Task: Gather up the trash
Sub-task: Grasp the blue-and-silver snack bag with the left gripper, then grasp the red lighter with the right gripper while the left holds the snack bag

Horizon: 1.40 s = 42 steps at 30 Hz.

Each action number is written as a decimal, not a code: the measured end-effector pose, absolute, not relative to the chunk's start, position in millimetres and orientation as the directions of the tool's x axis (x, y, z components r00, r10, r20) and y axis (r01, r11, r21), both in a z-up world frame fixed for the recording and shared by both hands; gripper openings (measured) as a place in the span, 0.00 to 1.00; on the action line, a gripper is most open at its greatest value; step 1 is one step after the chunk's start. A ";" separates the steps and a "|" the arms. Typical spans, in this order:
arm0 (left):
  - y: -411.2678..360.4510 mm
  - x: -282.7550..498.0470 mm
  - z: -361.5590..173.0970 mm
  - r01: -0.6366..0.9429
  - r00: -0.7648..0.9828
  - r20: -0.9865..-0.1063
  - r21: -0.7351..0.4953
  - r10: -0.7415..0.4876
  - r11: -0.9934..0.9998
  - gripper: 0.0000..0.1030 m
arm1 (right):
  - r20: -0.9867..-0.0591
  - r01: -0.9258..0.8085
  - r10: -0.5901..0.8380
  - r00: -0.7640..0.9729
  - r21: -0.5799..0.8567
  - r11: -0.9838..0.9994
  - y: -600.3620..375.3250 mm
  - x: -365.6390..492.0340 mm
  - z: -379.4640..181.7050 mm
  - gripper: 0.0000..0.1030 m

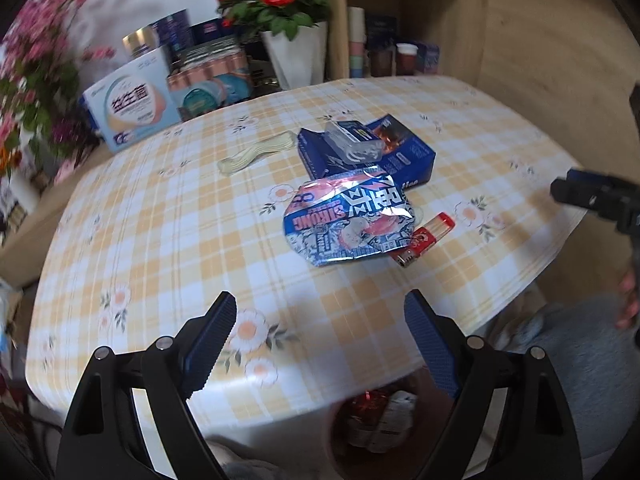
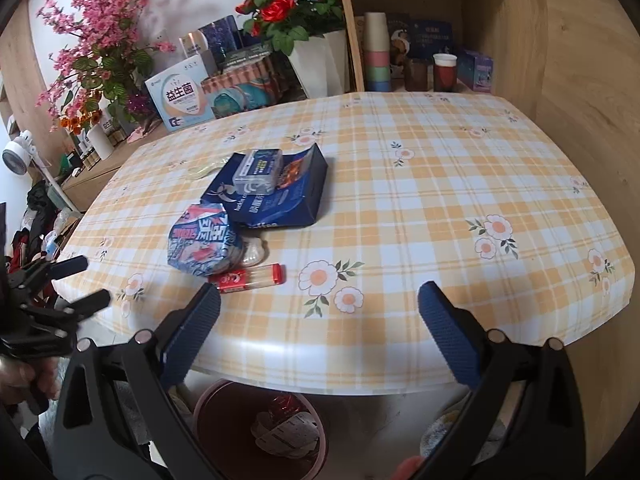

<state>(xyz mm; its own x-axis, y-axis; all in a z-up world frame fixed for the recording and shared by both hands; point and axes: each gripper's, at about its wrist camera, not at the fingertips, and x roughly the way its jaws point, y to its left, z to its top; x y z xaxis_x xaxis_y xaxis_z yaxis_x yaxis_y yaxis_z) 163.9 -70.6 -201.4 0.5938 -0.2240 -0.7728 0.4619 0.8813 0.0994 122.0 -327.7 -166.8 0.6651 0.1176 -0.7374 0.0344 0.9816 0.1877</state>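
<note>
**Both grippers over the table's near edge**

Left gripper (image 1: 320,344) and right gripper (image 2: 320,340): jaws spread, empty. Beyond them, on the checked tablecloth (image 2: 440,184): crumpled foil wrapper (image 1: 348,220), red lighter (image 1: 424,240), blue carton (image 2: 276,196). Below, blurred, seemingly a waste bin (image 2: 224,432).

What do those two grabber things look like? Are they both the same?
Yes, they match. The left gripper and right gripper each have two black plastic arms with cut-out slots and round silver pins at the joints. Their fingers carry dark blue pads with a bumpy, dotted texture and zigzag toothed edges. No cables or markings show. Beside the left gripper there is grey clothing.
</note>
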 end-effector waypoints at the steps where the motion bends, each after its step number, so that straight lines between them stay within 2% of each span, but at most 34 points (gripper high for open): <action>1: -77.3 168.0 -207.2 0.475 0.591 -0.777 0.120 -0.215 0.872 0.81 | -0.740 0.041 0.116 0.663 0.190 0.981 -329.2 124.2 -168.5 0.95; 11: -121.4 207.8 -249.9 0.551 0.594 -0.794 0.287 -0.128 0.784 0.79 | -0.757 0.078 0.104 0.645 0.201 0.977 -347.5 131.6 -178.5 0.95; 17: -147.4 212.6 -259.8 0.601 0.647 -0.756 0.422 -0.103 0.678 0.79 | -0.759 0.092 0.105 0.643 0.213 0.973 -357.1 133.2 -181.9 0.95; 20: -155.8 214.5 -261.2 0.616 0.658 -0.745 0.445 -0.113 0.650 0.79 | -0.754 0.084 0.112 0.648 0.217 0.973 -358.5 132.5 -181.1 0.95; 21: -157.7 215.6 -261.1 0.620 0.657 -0.745 0.445 -0.117 0.646 0.78 | -0.754 0.083 0.111 0.647 0.214 0.973 -358.6 132.5 -180.9 0.95; 23: -158.6 218.4 -259.6 0.621 0.649 -0.753 0.437 -0.114 0.650 0.68 | -0.756 0.079 0.106 0.646 0.205 0.976 -358.5 132.7 -181.0 0.95; 25: -156.7 220.0 -255.2 0.636 0.617 -0.776 0.396 -0.128 0.663 0.39 | -0.757 0.078 0.104 0.645 0.200 0.977 -358.3 132.7 -181.3 0.95; 26: -155.3 219.8 -253.0 0.634 0.615 -0.778 0.391 -0.129 0.668 0.34 | -0.759 0.076 0.105 0.642 0.199 0.977 -358.0 133.3 -182.0 0.95; 27: -152.8 218.4 -249.7 0.626 0.622 -0.772 0.390 -0.131 0.675 0.24 | -0.762 0.075 0.106 0.639 0.198 0.977 -357.5 133.8 -182.8 0.95; 31: -130.7 219.1 -223.7 0.597 0.615 -0.763 0.285 -0.199 0.750 0.11 | -0.770 0.056 0.110 0.629 0.185 0.981 -349.9 136.8 -184.0 0.95; 34: -96.8 231.5 -200.5 0.532 0.578 -0.770 0.106 -0.269 0.840 0.04 | -0.778 0.024 0.104 0.620 0.152 0.988 -339.6 140.6 -184.8 0.95; 36: -72.1 240.4 -195.1 0.482 0.529 -0.786 -0.033 -0.321 0.876 0.04 | -0.785 -0.011 0.103 0.611 0.121 0.993 -331.7 145.0 -186.9 0.95; 38: -47.0 244.7 -193.9 0.420 0.512 -0.788 -0.118 -0.342 0.900 0.03 | -0.790 -0.066 0.097 0.606 0.072 0.995 -320.2 151.0 -190.1 0.95; 42: -13.1 242.6 -194.9 0.347 0.505 -0.790 -0.185 -0.349 0.920 0.03 | -0.830 -0.235 0.105 0.549 -0.033 0.971 -287.8 171.0 -207.3 0.95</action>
<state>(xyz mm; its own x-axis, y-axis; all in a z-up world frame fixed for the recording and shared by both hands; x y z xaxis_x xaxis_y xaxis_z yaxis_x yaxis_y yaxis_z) 242.6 -13.1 -194.9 0.5047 -0.3490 -0.7896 0.3466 0.9196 -0.1850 171.0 -287.8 -207.3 0.5485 0.1046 -0.8296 -0.2348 0.9715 -0.0328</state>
